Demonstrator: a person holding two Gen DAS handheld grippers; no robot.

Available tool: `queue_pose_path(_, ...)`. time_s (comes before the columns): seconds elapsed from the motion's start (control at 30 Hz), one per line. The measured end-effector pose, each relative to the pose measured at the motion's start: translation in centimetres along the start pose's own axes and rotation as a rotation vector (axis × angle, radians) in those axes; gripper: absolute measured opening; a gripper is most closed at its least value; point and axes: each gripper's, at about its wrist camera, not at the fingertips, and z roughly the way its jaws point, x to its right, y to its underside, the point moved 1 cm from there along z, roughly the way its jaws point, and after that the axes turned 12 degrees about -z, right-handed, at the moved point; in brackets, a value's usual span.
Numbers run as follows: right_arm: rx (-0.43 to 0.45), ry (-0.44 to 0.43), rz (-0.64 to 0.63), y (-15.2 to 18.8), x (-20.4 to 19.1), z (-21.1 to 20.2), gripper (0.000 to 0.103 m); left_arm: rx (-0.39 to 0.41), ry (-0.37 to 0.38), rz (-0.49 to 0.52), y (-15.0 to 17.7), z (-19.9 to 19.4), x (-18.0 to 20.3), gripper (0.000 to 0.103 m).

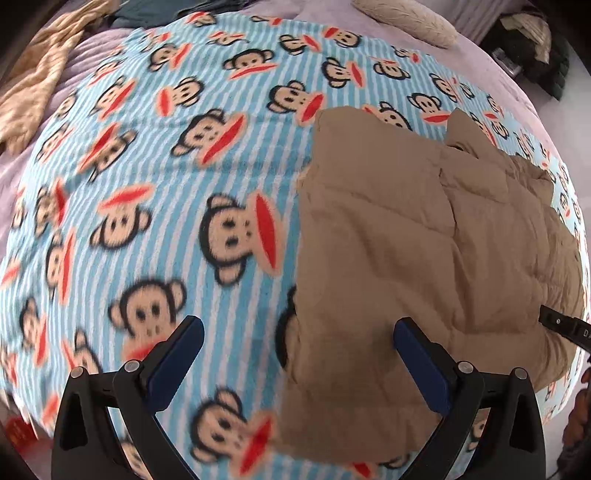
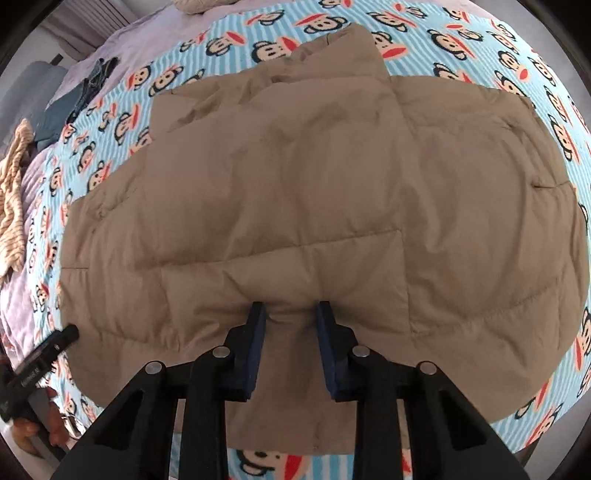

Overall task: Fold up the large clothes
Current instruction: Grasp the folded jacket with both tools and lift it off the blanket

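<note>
Across the monkey-print blanket (image 2: 461, 33) the tan puffer jacket (image 2: 295, 177) lies flat toward its near edge, my right gripper (image 2: 291, 314) pinching the hem, my left gripper (image 1: 299, 332) spread wide above, so I should lift evenly.

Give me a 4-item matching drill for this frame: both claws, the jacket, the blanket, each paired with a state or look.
Column 1:
1. left claw
2. right claw
3. tan padded jacket
4. monkey-print blanket

Column 2:
A. light blue and white stripes, spread under everything
B. open, above the jacket's left edge, gripping nothing
C. plain tan, quilted, lying fairly flat on the bed
D. closed on a pinch of the jacket's near hem

Pairs: 1-B, 2-D, 3-C, 4-A
</note>
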Motion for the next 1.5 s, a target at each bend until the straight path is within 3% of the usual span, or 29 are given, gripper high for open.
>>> queue_pose_path(0.03,-0.006,0.002,-0.002,0.0,0.1,0.2,0.031,-0.011,0.022,0.009,-0.3,0.4,-0.1,0.103)
queue_pose_path(0.17,-0.012,0.009,-0.003,0.2,0.2,0.7,0.031,-0.151,0.238,-0.030,-2.5,3.6,-1.5,0.103)
queue_pose_path(0.3,-0.014,0.018,0.004,0.1,-0.2,1.1,0.031,-0.287,0.408,-0.027,-3.0,6.8,-0.7,0.103)
queue_pose_path(0.5,-0.025,0.037,0.013,0.0,-0.2,1.5,0.031,-0.392,0.503,0.063,-3.2,9.5,3.1,0.100)
queue_pose_path(0.53,-0.026,0.039,0.016,0.0,-0.3,1.5,0.031,-0.405,0.512,0.072,-3.3,9.6,3.4,0.092)
queue_pose_path(0.6,-0.032,0.040,0.021,-0.2,-0.4,1.7,0.031,-0.445,0.564,0.084,-3.3,9.5,3.7,0.046)
queue_pose_path(0.67,-0.041,0.030,0.016,-0.4,-0.5,1.5,0.031,-0.480,0.624,0.050,-3.6,8.9,3.6,0.031)
queue_pose_path(0.73,-0.021,0.019,0.007,-0.6,-0.4,0.8,0.031,-0.459,0.612,0.072,-3.8,7.6,4.0,0.026)
queue_pose_path(0.8,0.053,0.035,0.006,-0.7,0.1,-0.7,0.018,-0.440,0.615,0.088,-3.8,5.9,4.5,0.026)
queue_pose_path(0.87,0.122,0.046,0.019,-1.3,1.1,-1.6,0.016,-0.420,0.623,0.102,-3.9,4.0,5.1,0.026)
queue_pose_path(1.03,0.157,-0.026,0.013,-3.9,2.5,0.0,0.016,-0.355,0.601,0.151,-3.3,-1.4,8.3,0.026)
queue_pose_path(1.27,0.095,-0.176,-0.069,-6.8,1.8,4.4,0.016,-0.307,0.547,0.129,-1.4,-7.1,15.4,0.026)
queue_pose_path(1.5,0.059,-0.329,0.004,-7.3,4.3,6.5,0.011,-0.264,0.480,0.182,1.1,-9.6,24.0,0.026)
